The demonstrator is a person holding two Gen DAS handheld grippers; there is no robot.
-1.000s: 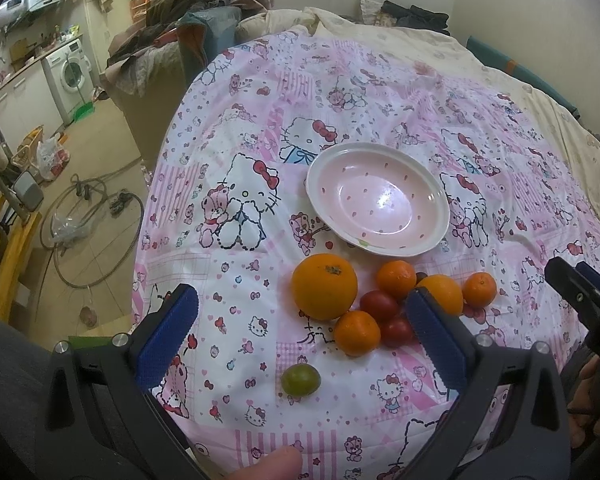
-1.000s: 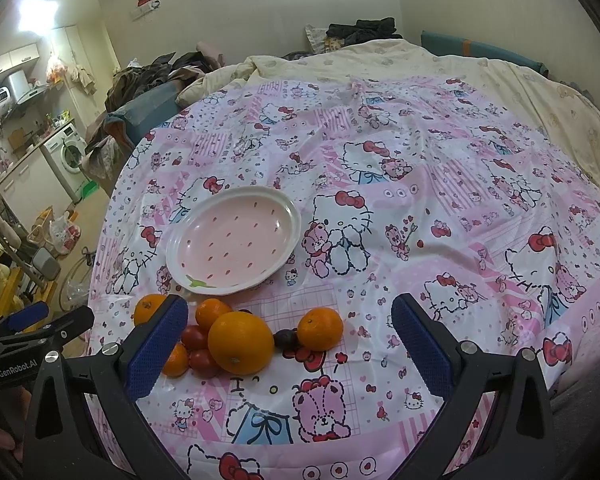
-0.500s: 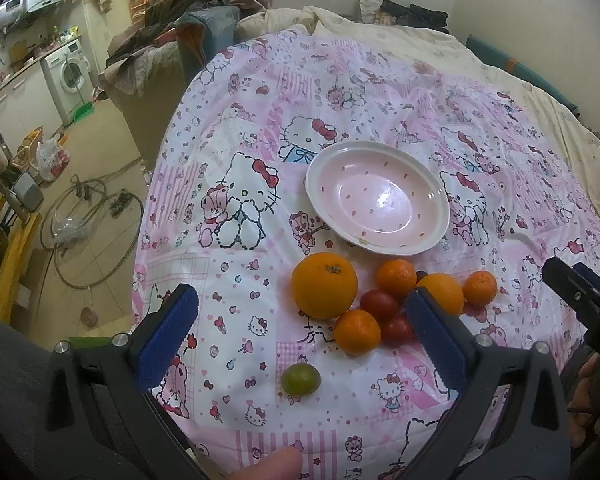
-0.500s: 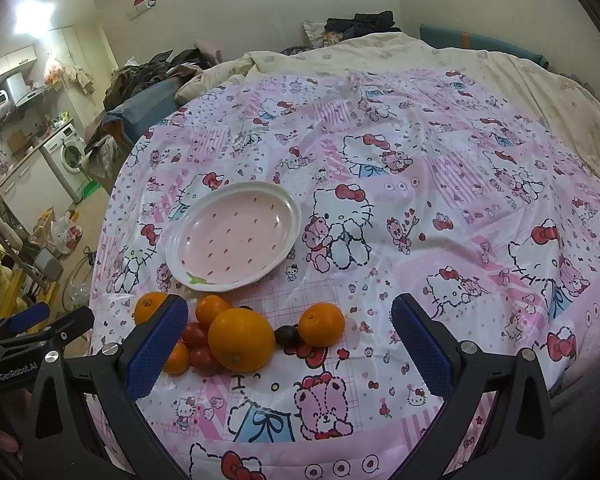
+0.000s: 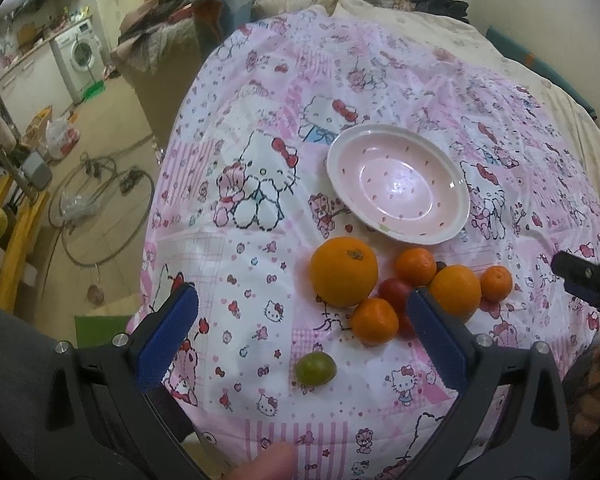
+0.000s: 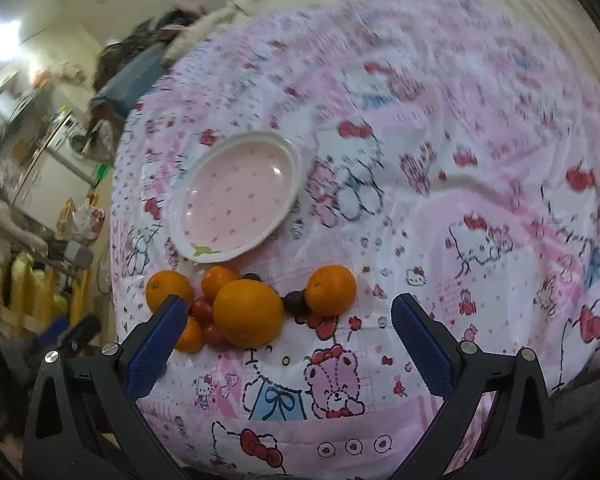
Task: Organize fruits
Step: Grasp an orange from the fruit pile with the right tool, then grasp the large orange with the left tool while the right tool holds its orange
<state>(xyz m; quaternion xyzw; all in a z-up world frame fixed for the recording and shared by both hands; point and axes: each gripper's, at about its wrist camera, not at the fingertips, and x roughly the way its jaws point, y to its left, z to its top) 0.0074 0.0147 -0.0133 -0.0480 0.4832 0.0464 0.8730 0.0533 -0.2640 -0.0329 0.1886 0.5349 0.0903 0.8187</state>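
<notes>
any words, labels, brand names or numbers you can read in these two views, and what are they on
No brand, label or number reads clearly in either view.
"I" then a heart: handwriting-style print on the bedsheet, just in front of the big orange, right wrist view; the rest is cartoon cats, bears and bows.
Washing machine: any panel marking too small to read.
Plate: only small dots, no text.
Right wrist view is motion-blurred, so fine print there is lost.

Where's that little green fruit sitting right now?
In the left wrist view, the green fruit lies alone on the pink bedspread, nearer the camera than the orange pile, just below a small orange.
</notes>
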